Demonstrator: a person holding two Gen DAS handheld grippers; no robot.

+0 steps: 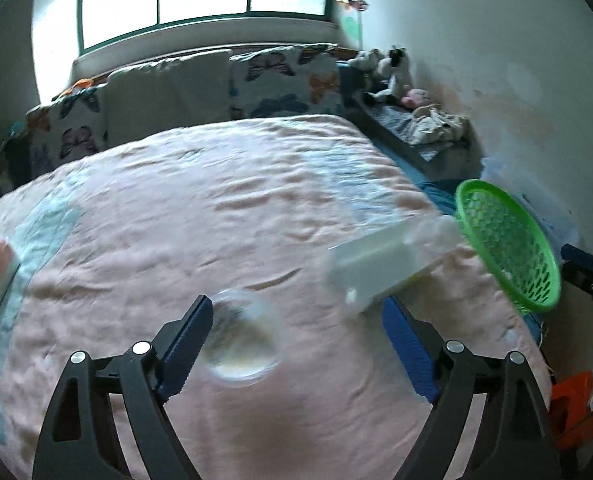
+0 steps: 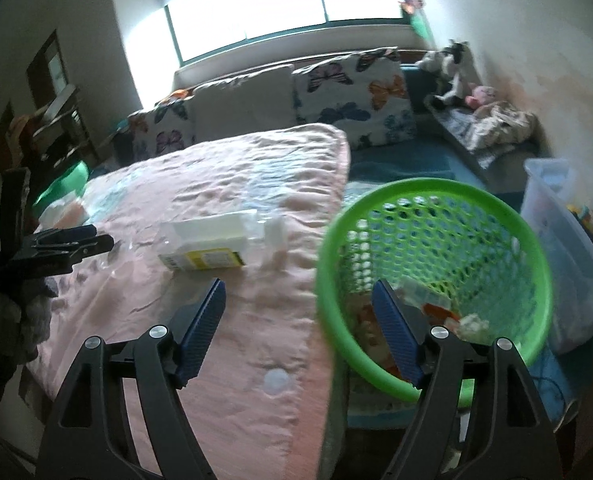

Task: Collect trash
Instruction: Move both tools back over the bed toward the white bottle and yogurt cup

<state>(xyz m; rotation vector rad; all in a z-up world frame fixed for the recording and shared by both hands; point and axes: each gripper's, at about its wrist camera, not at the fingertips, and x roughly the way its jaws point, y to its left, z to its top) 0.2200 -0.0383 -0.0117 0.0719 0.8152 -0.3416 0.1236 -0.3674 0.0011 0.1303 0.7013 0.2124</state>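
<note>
Gaping wide, left tool (image 1: 296, 316) (empty) over clear cup (image 1: 242, 338).

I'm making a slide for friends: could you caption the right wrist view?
Open right gripper over a pink bed, beside a green basket holding trash; a box remains.
</note>
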